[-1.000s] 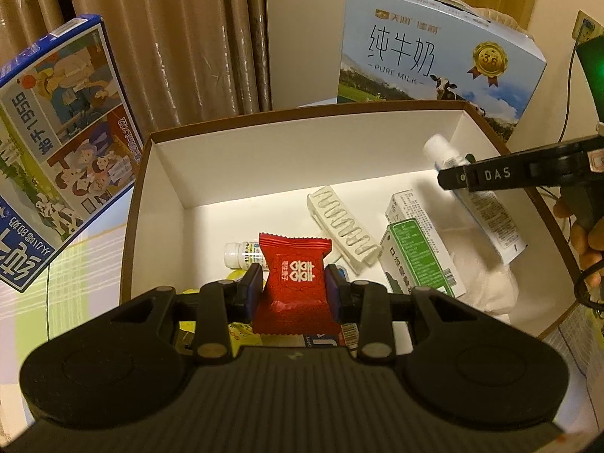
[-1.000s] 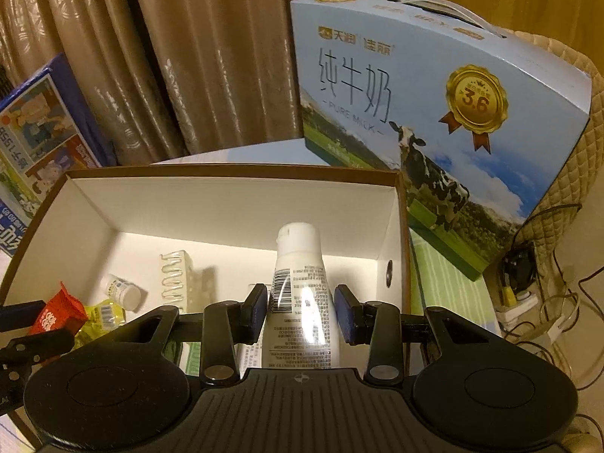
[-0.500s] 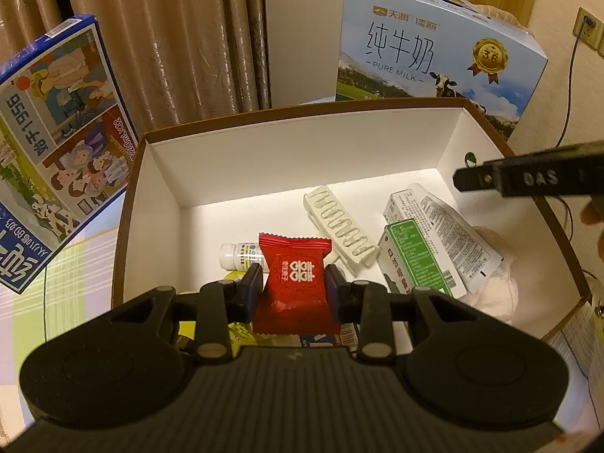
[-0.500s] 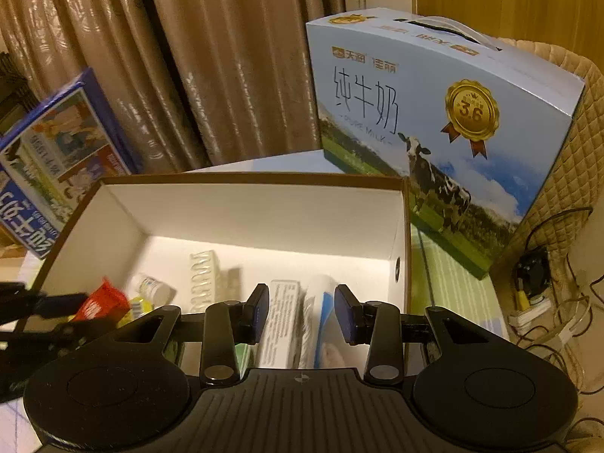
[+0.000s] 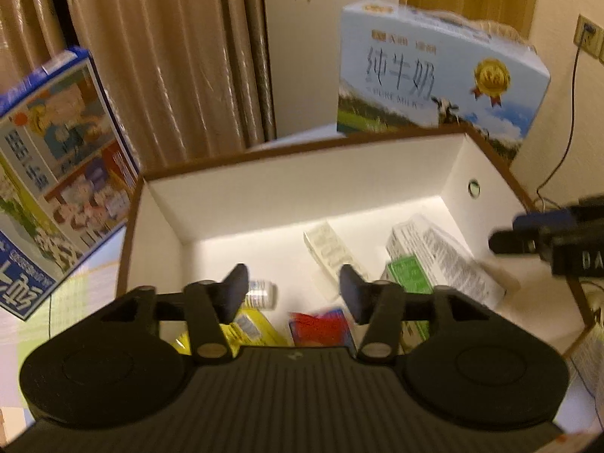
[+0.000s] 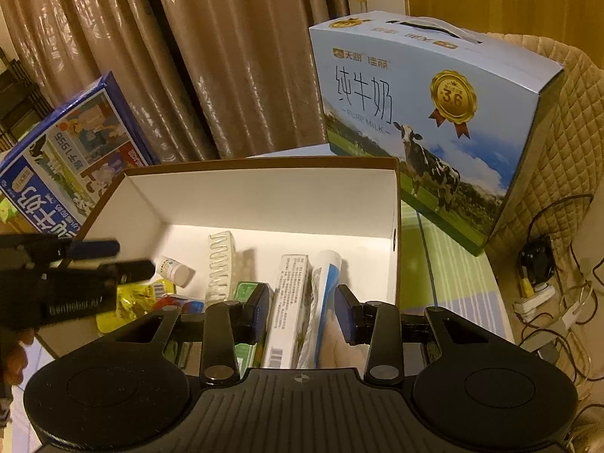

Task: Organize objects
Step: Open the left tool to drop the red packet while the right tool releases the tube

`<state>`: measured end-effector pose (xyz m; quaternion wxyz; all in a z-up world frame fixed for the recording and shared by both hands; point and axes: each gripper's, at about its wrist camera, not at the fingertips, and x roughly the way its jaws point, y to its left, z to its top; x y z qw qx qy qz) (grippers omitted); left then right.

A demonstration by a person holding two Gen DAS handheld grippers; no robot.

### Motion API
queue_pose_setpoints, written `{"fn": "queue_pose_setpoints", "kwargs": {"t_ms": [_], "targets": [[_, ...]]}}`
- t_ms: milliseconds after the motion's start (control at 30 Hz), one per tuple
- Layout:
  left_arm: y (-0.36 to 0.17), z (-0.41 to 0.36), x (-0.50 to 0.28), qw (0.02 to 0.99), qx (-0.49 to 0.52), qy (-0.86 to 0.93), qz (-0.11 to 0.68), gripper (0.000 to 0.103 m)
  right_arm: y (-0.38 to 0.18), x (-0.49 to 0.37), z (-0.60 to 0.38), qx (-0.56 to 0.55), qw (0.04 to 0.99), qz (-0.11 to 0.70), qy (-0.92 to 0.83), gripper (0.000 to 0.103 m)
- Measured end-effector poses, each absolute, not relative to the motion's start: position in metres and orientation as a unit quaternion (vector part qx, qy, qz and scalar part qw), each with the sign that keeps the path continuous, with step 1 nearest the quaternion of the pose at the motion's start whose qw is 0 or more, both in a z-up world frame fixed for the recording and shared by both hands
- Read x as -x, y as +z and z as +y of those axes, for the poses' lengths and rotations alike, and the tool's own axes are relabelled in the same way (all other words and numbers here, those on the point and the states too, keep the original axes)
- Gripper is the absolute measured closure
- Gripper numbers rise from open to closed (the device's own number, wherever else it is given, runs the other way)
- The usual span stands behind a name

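A brown-rimmed box with white walls (image 5: 302, 188) (image 6: 264, 192) holds several small items. My left gripper (image 5: 293, 283) (image 6: 130, 258) hovers over its near left part. Its jaws are opening and nothing is between them. The red candy packet (image 5: 321, 326) (image 6: 166, 303) lies loose below them, beside a yellow packet (image 5: 249, 330) (image 6: 136, 298). My right gripper (image 6: 302, 302) (image 5: 506, 232) stands open above the box's right side, holding nothing. Under it lie a white tube (image 6: 326, 283) and a white carton (image 6: 290, 302) (image 5: 445, 253).
Also in the box are a small white bottle (image 5: 260, 292) (image 6: 173, 268), a ribbed white piece (image 5: 328, 251) (image 6: 221, 264) and a green carton (image 5: 409, 275). A blue milk case (image 6: 415, 113) stands behind, a tilted blue carton (image 5: 56, 173) at left. Curtains hang at the back; cables (image 6: 547, 294) trail at right.
My left jaws have spread and the red candy packet has dropped into the box. My right gripper let go of the white tube, which now lies in the box, and drew back.
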<state>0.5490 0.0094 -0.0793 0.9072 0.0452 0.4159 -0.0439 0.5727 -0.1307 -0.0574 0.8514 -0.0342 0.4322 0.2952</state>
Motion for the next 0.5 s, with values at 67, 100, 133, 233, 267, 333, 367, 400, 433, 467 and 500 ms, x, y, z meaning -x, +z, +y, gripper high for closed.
{"fn": "queue_pose_setpoints", "kwargs": {"t_ms": [67, 100, 133, 233, 267, 333, 367, 400, 433, 467, 500], "targets": [[-0.074, 0.011, -0.548, 0.910, -0.041, -0.046, 0.411, 0.044, -0.056, -0.569, -0.133, 0.031, 0.850, 0.433, 0.300, 0.067], [-0.072, 0.012, -0.547, 0.909, -0.040, -0.046, 0.411, 0.038, -0.055, -0.566, -0.134, 0.029, 0.849, 0.433, 0.302, 0.067], [-0.070, 0.012, -0.546, 0.909, -0.039, -0.044, 0.412, 0.036, -0.054, -0.564, -0.135, 0.029, 0.848, 0.433, 0.304, 0.067], [-0.067, 0.016, -0.541, 0.908, -0.030, -0.042, 0.415, 0.030, -0.053, -0.557, -0.137, 0.027, 0.848, 0.432, 0.306, 0.067], [-0.067, 0.017, -0.539, 0.907, -0.029, -0.040, 0.418, 0.030, -0.053, -0.555, -0.138, 0.028, 0.847, 0.433, 0.306, 0.067], [-0.065, 0.019, -0.533, 0.907, -0.028, -0.039, 0.419, 0.027, -0.051, -0.551, -0.140, 0.027, 0.847, 0.434, 0.307, 0.067], [-0.064, 0.021, -0.530, 0.907, -0.027, -0.037, 0.419, 0.025, -0.051, -0.549, -0.141, 0.026, 0.845, 0.434, 0.309, 0.067], [-0.062, 0.022, -0.526, 0.906, -0.026, -0.034, 0.420, 0.022, -0.050, -0.547, -0.142, 0.026, 0.844, 0.435, 0.311, 0.067], [-0.061, 0.023, -0.522, 0.907, -0.024, -0.033, 0.420, 0.022, -0.049, -0.545, -0.143, 0.025, 0.844, 0.435, 0.313, 0.067], [-0.060, 0.025, -0.519, 0.906, -0.022, -0.032, 0.420, 0.021, -0.047, -0.542, -0.144, 0.023, 0.845, 0.434, 0.313, 0.067], [-0.057, 0.026, -0.516, 0.906, -0.018, -0.031, 0.422, 0.020, -0.046, -0.540, -0.145, 0.022, 0.845, 0.433, 0.313, 0.067]]}}
